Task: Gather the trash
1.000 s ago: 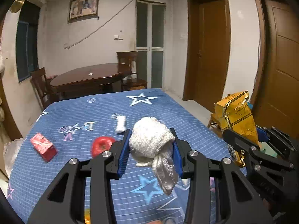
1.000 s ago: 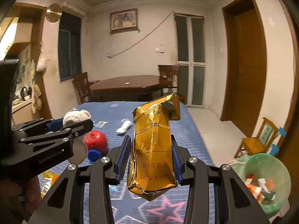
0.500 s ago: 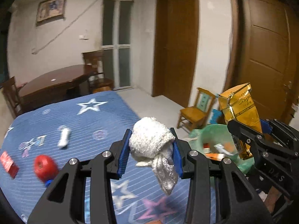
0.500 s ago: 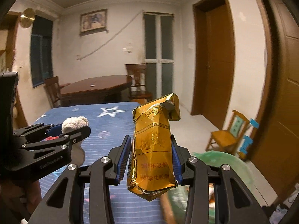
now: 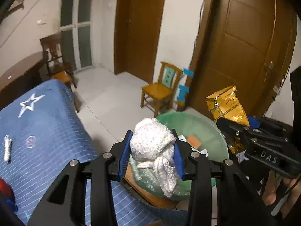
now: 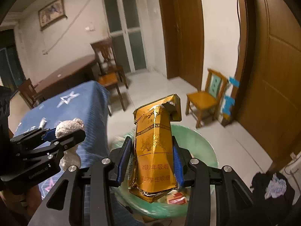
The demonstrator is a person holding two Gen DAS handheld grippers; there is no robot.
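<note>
The left gripper [image 5: 152, 150] tilts down and squeezes a white cloth wad [image 5: 150, 141] above the green trash bin [image 5: 197, 124]. Beside it, the right gripper [image 6: 152, 154] tilts down too, pinching a gold cigarette pack [image 6: 156, 150] over the bin.

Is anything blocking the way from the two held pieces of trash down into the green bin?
Nothing visible does. The white cloth wad and gold packet hang over the open green bin, which holds only a few low scraps.
</note>
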